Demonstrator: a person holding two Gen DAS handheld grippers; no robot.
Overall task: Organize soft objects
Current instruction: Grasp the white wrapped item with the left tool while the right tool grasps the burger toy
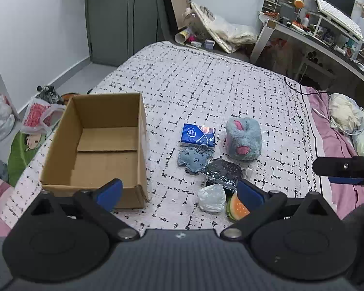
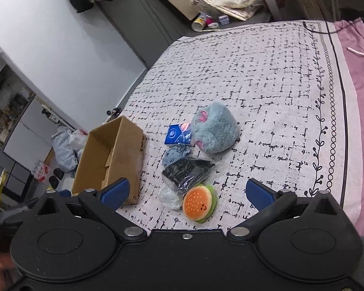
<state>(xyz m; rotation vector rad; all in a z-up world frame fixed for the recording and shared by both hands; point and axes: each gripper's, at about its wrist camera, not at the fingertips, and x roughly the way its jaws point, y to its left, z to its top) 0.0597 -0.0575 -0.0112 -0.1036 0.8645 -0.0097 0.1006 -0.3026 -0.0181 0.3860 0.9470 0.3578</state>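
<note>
An empty cardboard box (image 1: 104, 145) (image 2: 111, 155) stands on the patterned bedspread. To its right lie a blue tissue pack (image 1: 198, 135) (image 2: 178, 134), a grey-blue fluffy plush (image 1: 243, 138) (image 2: 213, 127), a small flat blue plush (image 1: 193, 159) (image 2: 174, 156), a dark shiny packet (image 1: 223, 173) (image 2: 186, 172), a white wad (image 1: 211, 197) (image 2: 168, 197) and a burger plush (image 1: 237, 209) (image 2: 200, 206). My left gripper (image 1: 179, 194) is open and empty above the near bed. My right gripper (image 2: 185, 192) is open and empty just above the burger plush; its finger shows in the left wrist view (image 1: 337, 167).
Pink bedding (image 1: 339, 160) lies at the right of the bed. A cluttered desk (image 1: 327, 36) stands at the back right. Plastic bags (image 1: 40, 115) lie on the floor left of the box. A dark wardrobe (image 1: 123, 17) stands behind.
</note>
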